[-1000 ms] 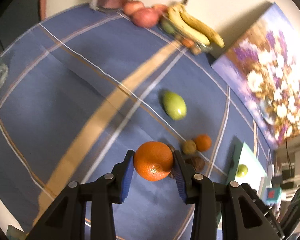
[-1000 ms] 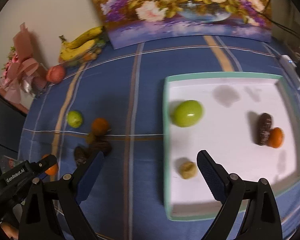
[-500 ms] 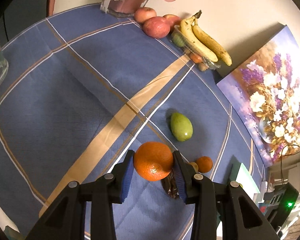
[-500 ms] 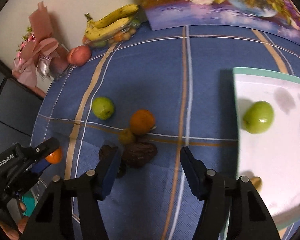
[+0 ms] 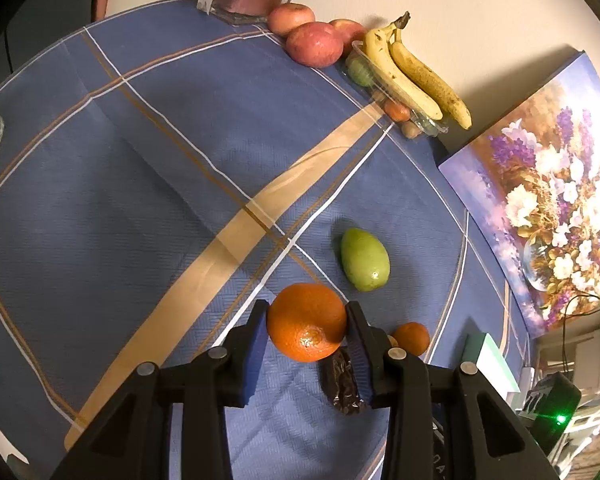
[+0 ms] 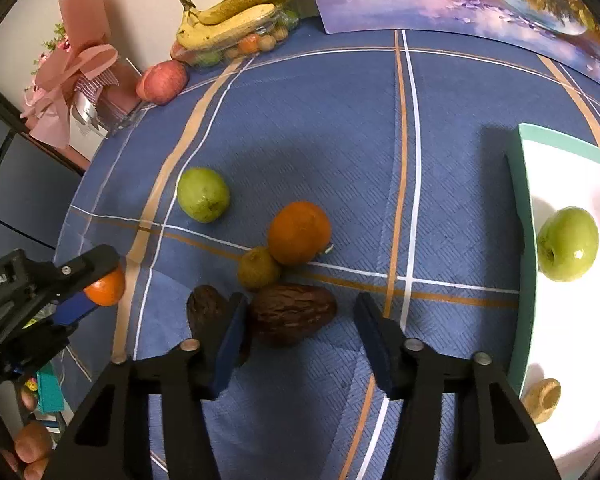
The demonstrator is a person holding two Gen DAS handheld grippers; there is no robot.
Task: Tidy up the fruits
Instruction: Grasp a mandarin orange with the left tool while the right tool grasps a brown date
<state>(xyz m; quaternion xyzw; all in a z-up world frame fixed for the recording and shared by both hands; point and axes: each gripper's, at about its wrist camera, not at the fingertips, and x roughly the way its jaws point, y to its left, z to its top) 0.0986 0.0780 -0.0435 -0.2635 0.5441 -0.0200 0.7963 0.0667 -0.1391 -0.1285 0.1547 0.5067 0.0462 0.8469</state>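
Orange mandarin [image 5: 307, 322]: clamped in your left gripper [image 5: 307, 326], awaiting transfer. Right gripper [image 6: 298, 330]: wide open, empty, straddling the brown fruit [image 6: 292, 314]; close next. Tray [image 6: 520, 240] at three o'clock.

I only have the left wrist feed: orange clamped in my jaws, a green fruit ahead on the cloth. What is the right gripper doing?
Observer: The right gripper is open, low over a dark brown wrinkled fruit that sits between its fingers.
Operator: I only catch a corner of the tray. Anything in it?
Observer: A green apple and a small tan fruit lie in the white tray.
Operator: What is next to that brown fruit?
Observer: A second orange and a small olive-coloured fruit that touches it, just beyond the brown one.
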